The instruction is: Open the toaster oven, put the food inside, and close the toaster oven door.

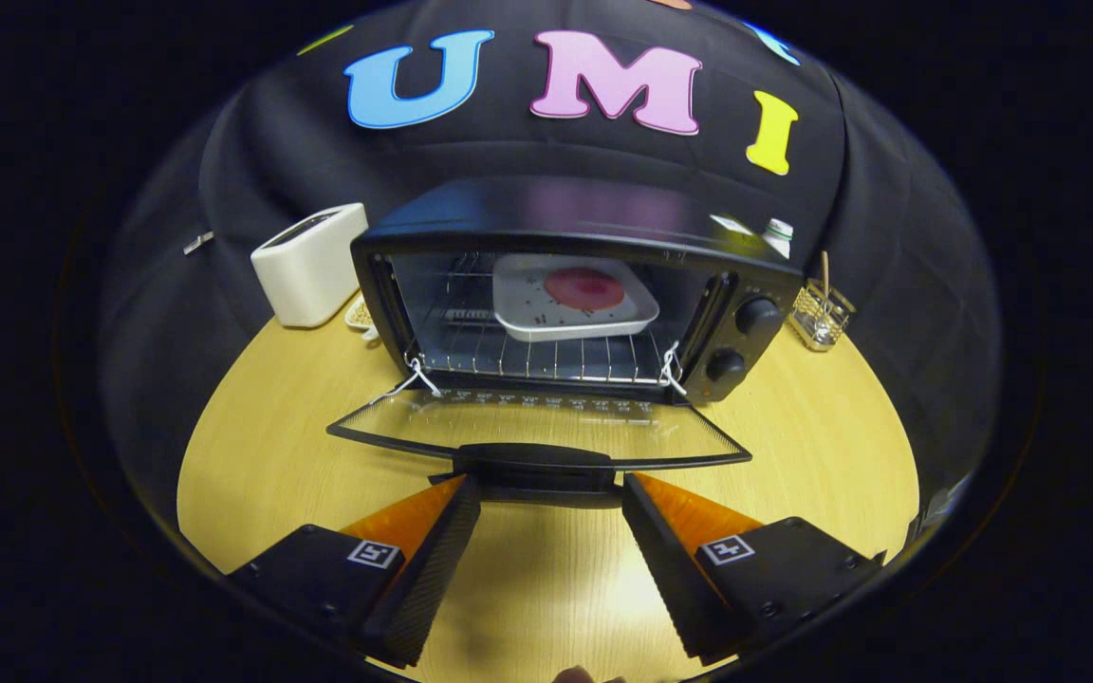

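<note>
A black toaster oven (565, 218) stands on the wooden table with its glass door (537, 429) folded down flat toward me. Inside, on the wire rack (527, 356), rests a white square plate (573, 299) carrying a round red piece of food (584, 287). The door's black handle (535, 458) lies just ahead of my fingertips. My gripper (543, 486) is open, one finger tip at each end of the handle's underside, with nothing pressed between the fingers. I cannot tell whether the tips touch the handle.
A white pop-up toaster (309, 264) stands left of the oven. A small clear holder with a stick (821, 315) sits to the oven's right, and a white bottle top (778, 233) peeks from behind it. Two black knobs (742, 340) are on the oven's right panel. Bare wooden table (546, 588) lies under my fingers.
</note>
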A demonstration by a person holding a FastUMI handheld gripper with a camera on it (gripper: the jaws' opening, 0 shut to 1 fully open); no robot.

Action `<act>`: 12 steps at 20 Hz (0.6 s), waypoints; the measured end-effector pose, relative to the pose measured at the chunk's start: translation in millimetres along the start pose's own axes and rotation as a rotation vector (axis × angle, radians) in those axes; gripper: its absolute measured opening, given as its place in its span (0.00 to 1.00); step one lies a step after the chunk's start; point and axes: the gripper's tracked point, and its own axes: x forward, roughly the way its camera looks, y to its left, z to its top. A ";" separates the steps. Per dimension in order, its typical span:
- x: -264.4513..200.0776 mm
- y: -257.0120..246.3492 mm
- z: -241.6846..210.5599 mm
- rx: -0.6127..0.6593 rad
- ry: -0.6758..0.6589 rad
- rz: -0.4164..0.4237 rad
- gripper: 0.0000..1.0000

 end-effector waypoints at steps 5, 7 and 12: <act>4.9 2.4 49.8 -0.077 -0.096 0.013 0.99; -2.7 1.4 43.8 -0.050 -0.070 0.041 0.99; -3.1 2.1 -93.7 0.043 0.286 0.088 0.99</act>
